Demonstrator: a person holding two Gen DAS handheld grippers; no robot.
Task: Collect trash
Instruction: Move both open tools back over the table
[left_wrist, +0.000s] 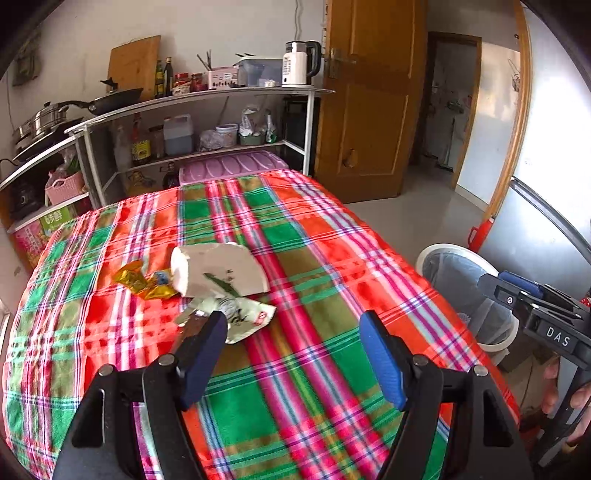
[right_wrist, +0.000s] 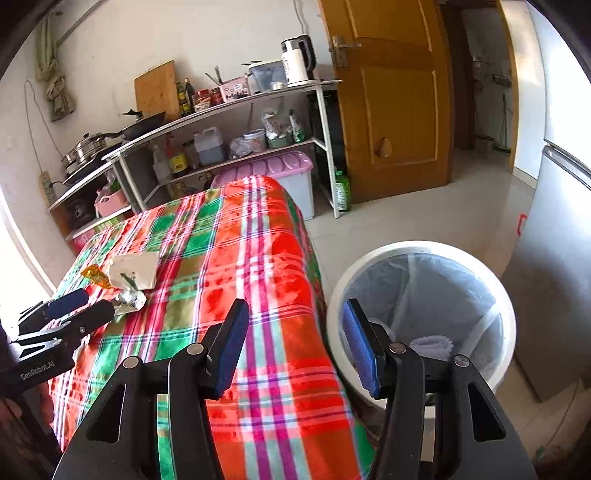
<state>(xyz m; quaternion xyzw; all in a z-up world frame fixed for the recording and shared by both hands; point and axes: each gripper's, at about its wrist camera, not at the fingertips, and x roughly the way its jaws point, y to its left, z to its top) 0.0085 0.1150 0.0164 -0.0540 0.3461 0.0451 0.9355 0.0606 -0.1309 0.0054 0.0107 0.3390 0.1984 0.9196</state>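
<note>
On the plaid-covered table (left_wrist: 303, 369) lie a white tissue pack (left_wrist: 218, 269), a gold wrapper (left_wrist: 142, 282) to its left and a crumpled silvery wrapper (left_wrist: 240, 317) in front of it. My left gripper (left_wrist: 293, 325) is open and empty, its left finger (left_wrist: 207, 350) beside the silvery wrapper. My right gripper (right_wrist: 295, 314) is open and empty, held over the table's right edge beside a white trash bin (right_wrist: 421, 317) with a clear liner. The trash also shows in the right wrist view: tissue pack (right_wrist: 133, 275), silvery wrapper (right_wrist: 129, 300).
A shelf rack (left_wrist: 199, 122) with bottles, pots and a kettle stands behind the table. A lilac-lidded storage box (right_wrist: 280, 177) sits at the table's far end. A wooden door (left_wrist: 365, 103) is open to the right. A grey fridge (right_wrist: 554, 258) stands right of the bin.
</note>
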